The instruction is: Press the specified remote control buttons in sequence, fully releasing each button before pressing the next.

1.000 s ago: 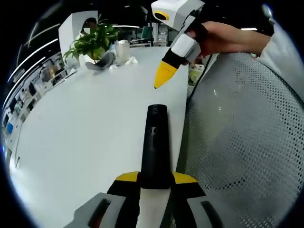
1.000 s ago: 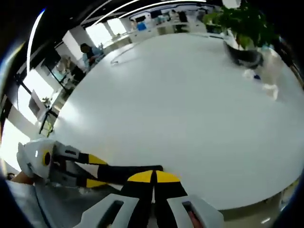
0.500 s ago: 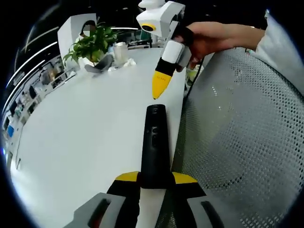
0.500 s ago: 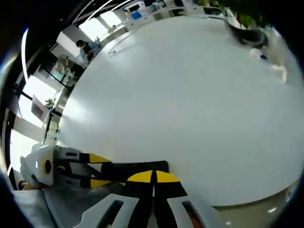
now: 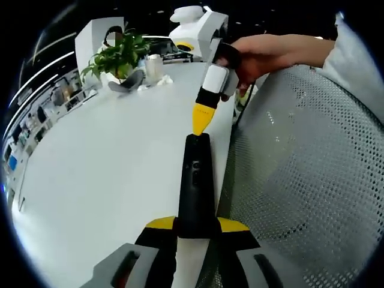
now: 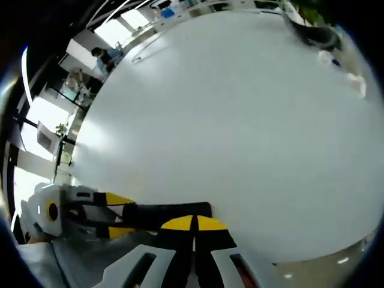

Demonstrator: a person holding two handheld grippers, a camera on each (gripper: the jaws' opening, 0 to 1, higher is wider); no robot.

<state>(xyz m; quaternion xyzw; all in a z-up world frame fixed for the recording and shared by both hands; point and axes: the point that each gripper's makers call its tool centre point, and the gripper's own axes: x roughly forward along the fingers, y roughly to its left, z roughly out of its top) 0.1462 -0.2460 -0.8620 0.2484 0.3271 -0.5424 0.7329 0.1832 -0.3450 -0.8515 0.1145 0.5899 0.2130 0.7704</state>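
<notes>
Remote control [image 5: 195, 186], black and slim, is clamped at its near end between the left gripper's [image 5: 196, 227] yellow-tipped jaws in the left gripper view, above the edge of the white table [image 5: 108, 156]. Right gripper [image 5: 201, 120], jaws closed together, points down with its tip at the remote's far end. A potted plant [image 5: 117, 54] stands far back.

Right gripper view: right gripper [image 6: 193, 224] jaws pressed together with nothing between, remote [image 6: 171, 211] just beyond; left gripper [image 6: 114, 215] holds it from the left.

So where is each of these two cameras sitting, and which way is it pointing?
Left gripper view: rides the left gripper, looking along the slim black remote control it clamps, over the white table; the right gripper and a hand show.
Right gripper view: rides the right gripper, facing across the table; the left gripper shows.
Shared: remote, table.
</notes>
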